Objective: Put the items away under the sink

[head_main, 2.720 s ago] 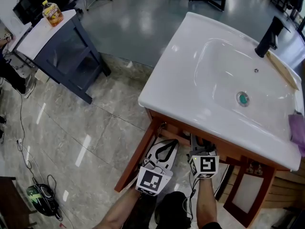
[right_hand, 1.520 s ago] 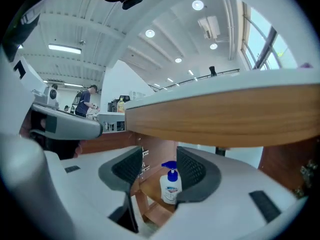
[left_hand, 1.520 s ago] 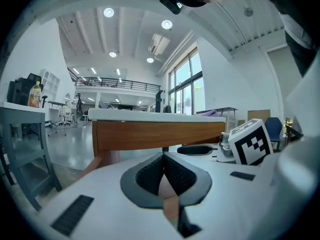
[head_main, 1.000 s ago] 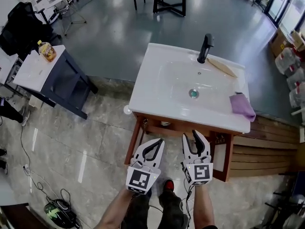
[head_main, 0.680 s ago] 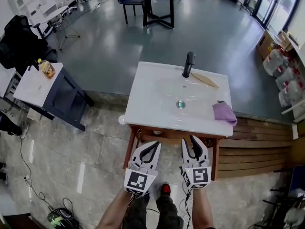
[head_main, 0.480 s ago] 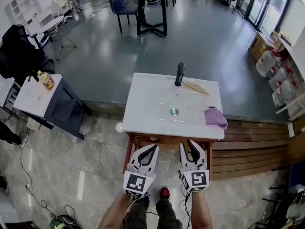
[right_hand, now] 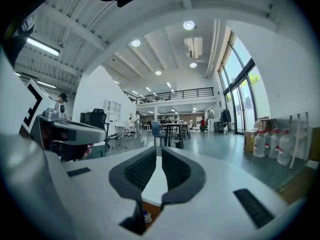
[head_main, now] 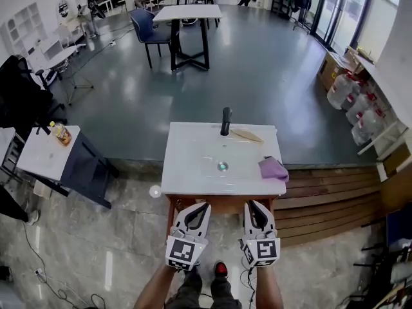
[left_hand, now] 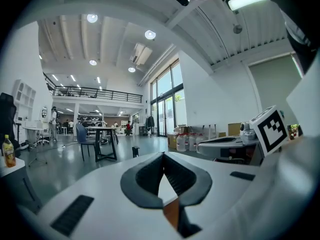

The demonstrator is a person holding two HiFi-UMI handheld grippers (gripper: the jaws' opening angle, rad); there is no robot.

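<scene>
left gripper (left_hand: 163, 154) was clenched tight, tips meeting, nothing in it. right gripper (right_hand: 159, 150) had just been closing, down to a thin slit, nothing between the jaws either. both were side by side just off the front edge of the white sink top (head_main: 187, 172). purple cloth (head_main: 273, 168) sat at its right edge, and a wooden stick thing (head_main: 246, 134) lay along the back edge beside the black faucet (head_main: 225, 121).

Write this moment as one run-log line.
left gripper: shut, empty | right gripper: jaws have just been closing, narrow gap, empty | sink: purple cloth on top, right side
</scene>
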